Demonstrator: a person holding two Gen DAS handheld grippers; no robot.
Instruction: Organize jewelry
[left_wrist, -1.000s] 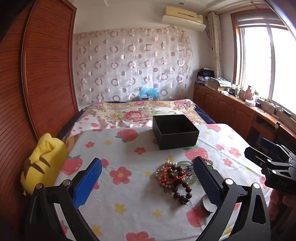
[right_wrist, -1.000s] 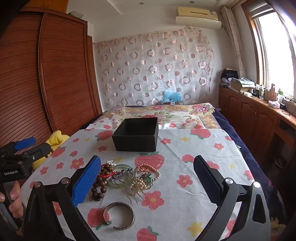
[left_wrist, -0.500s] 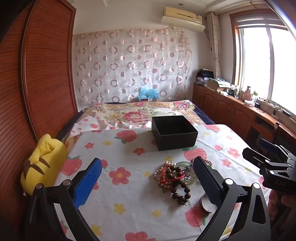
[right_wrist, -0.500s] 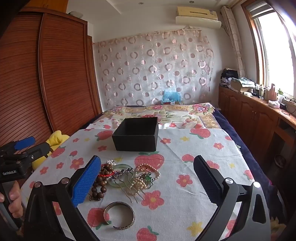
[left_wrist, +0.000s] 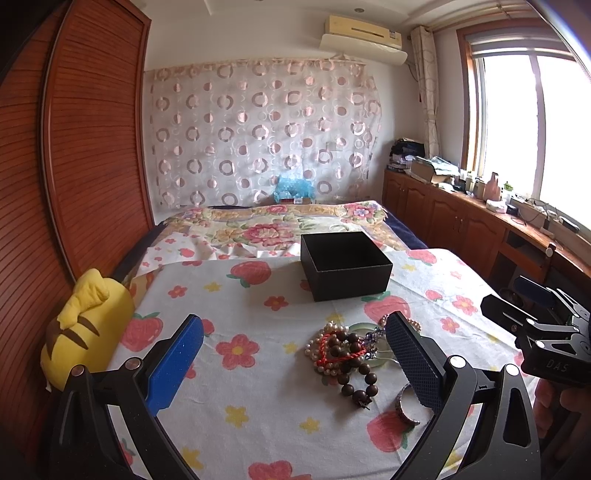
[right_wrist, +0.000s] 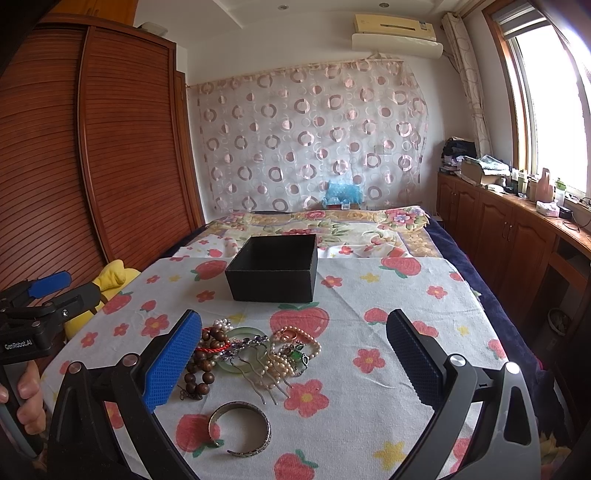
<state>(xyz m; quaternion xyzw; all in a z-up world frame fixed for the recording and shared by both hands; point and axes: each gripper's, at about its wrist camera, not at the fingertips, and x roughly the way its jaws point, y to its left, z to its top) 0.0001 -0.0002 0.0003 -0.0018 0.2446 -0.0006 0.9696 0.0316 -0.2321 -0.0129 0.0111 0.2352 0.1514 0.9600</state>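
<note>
A heap of jewelry lies on the strawberry-print cloth: brown bead bracelets, a green jade bangle, pearl strands and a metal hair comb. A silver cuff bracelet lies apart, nearer me. An open black box stands behind the heap. The heap and the box also show in the left wrist view. My left gripper is open and empty above the cloth, left of the heap. My right gripper is open and empty above the heap's near side.
A yellow plush toy sits at the cloth's left edge by the wooden wardrobe. A floral bedspread lies behind the box. Wooden cabinets with clutter run along the right under the window.
The view from my left gripper has drifted slightly; the box and heap sit a touch further left. The right gripper and the jewelry have not visibly moved.
</note>
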